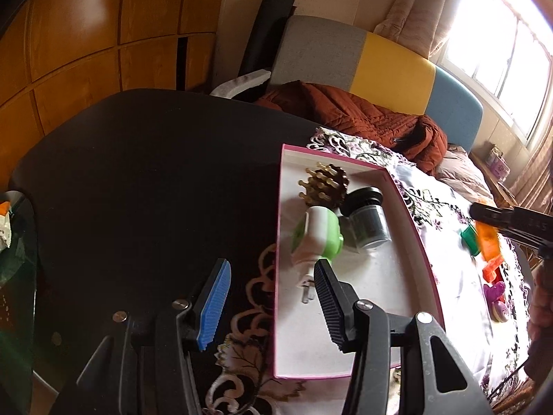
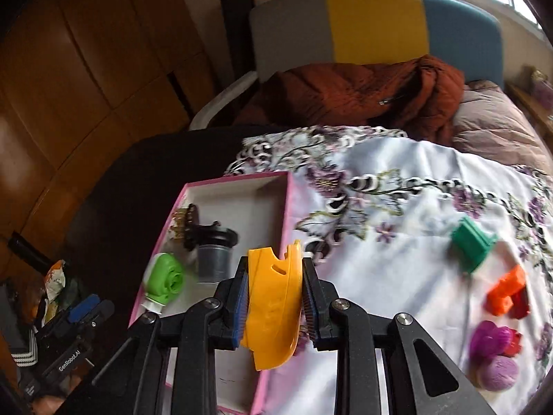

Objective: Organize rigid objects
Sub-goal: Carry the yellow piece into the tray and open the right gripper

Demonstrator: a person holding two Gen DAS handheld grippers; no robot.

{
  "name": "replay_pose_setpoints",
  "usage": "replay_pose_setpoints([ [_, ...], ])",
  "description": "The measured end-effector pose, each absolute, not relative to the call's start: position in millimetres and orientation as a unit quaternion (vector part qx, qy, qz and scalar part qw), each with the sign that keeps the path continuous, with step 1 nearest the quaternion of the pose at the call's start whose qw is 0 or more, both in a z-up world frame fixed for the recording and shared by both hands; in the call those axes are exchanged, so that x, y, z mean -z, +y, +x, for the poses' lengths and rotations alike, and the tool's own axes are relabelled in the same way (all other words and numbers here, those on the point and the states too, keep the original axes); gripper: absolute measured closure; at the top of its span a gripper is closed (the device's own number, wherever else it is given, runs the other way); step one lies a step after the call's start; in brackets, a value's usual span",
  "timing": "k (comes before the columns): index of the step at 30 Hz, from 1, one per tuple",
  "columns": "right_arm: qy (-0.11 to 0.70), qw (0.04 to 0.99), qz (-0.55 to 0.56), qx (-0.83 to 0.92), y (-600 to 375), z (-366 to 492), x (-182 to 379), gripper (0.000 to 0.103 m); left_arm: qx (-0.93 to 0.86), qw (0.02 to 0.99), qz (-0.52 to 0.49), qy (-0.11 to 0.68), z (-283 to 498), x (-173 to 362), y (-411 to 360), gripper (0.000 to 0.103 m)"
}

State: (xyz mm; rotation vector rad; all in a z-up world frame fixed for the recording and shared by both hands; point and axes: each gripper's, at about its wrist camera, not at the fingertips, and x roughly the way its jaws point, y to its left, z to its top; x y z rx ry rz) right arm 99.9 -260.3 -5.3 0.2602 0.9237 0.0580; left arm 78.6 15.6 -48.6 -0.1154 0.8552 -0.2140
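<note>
Three items lie in one pink box.

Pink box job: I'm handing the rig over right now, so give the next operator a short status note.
Right gripper: jaws shut on the yellow plastic piece, held above the near right wall of the pink box.
Left gripper: jaws open, empty, at the box's near left edge.
Done: the brown comb, the dark jar and the green-and-white plug lie in the box.
Left: put the yellow piece in, then the green, orange and purple pieces on the floral cloth.
</note>
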Motion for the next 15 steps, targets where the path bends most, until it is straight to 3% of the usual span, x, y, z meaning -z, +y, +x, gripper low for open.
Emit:
replay_pose_setpoints([
  [8,0.515,0.855,0.054,-0.011,-201.9,178.1,62.9,0.075,0.092,0.904,-0.058,0.412,85.8,49.4,31.9,0.052],
  [15,0.521,0.852,0.057,0.017,-215.5,187.0,78.6,0.074,0.084,0.908,-0.060,0.407,84.3,48.4,39.6,0.052],
])
